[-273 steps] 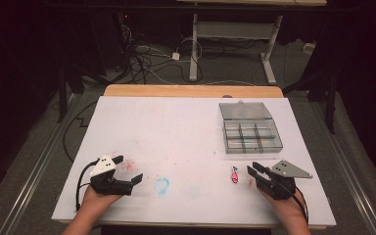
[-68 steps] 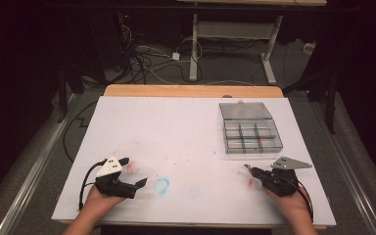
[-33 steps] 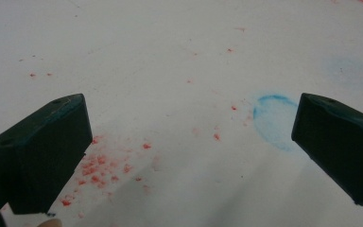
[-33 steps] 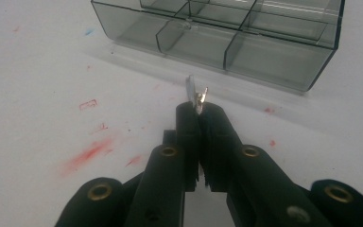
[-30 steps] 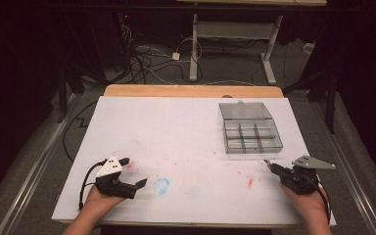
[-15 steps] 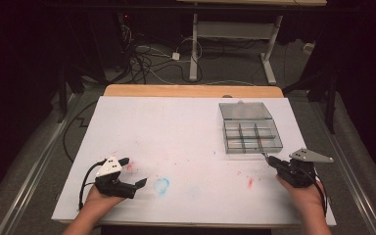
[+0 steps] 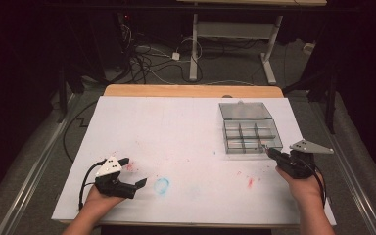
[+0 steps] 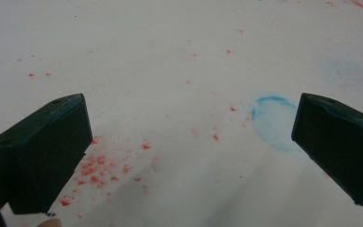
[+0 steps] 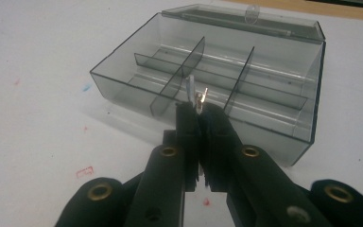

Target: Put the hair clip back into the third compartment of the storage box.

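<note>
The right gripper [image 7: 270,152], held in the person's right hand [image 7: 307,188] at the near right of the white-covered table [image 7: 176,127], has its two black jaws pressed together on a small thin object [image 9: 196,94], pale and partly metallic, whose tip stands up just above the jaw ends; what the object is cannot be told at this size. In the right gripper view the pinched object sits in front of the near wall of a clear grey plastic compartment box [image 9: 246,80], close to it, with the box's dividers visible beyond and its hinged lid [image 9: 246,19] lying open at the far side. In the high view the same box [image 7: 248,128] stands on the right half of the table, and the right gripper's jaw ends lie at its near right corner; whether they touch the box cannot be told. The left gripper [image 7: 133,172] rests low at the near left of the table in the person's left hand [image 7: 95,199], its jaws spread wide with nothing between them. In the left gripper view the bare white surface shows between the jaws, marked with red specks [image 8: 99,170] and a faint blue ring [image 8: 273,120].
</note>
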{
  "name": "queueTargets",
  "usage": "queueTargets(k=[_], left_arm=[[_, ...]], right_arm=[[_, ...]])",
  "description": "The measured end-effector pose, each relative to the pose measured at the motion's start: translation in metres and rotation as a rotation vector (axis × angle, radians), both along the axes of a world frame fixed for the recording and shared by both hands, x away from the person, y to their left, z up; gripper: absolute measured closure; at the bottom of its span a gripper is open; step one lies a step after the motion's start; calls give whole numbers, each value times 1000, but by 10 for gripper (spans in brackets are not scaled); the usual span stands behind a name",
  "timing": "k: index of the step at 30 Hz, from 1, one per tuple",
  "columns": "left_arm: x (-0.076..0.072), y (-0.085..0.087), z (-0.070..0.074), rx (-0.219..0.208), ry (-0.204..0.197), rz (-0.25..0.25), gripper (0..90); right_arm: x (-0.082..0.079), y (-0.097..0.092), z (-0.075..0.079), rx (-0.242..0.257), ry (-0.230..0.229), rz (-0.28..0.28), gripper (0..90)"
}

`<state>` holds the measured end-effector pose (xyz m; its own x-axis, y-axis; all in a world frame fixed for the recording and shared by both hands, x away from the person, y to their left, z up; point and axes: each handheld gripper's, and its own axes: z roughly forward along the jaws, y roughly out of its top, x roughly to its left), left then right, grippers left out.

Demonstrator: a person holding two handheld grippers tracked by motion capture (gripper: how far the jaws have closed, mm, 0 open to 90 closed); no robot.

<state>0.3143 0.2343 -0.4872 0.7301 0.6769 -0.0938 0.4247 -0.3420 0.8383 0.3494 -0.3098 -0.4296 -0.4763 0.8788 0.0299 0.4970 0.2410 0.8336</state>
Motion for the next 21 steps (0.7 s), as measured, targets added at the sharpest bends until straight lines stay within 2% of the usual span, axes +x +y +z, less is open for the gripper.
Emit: queueTargets(k=[21], left_arm=[[-1,0,0,-1,-2,-4,0]], right_arm=[[45,2,7,-50,25,-45,878]])
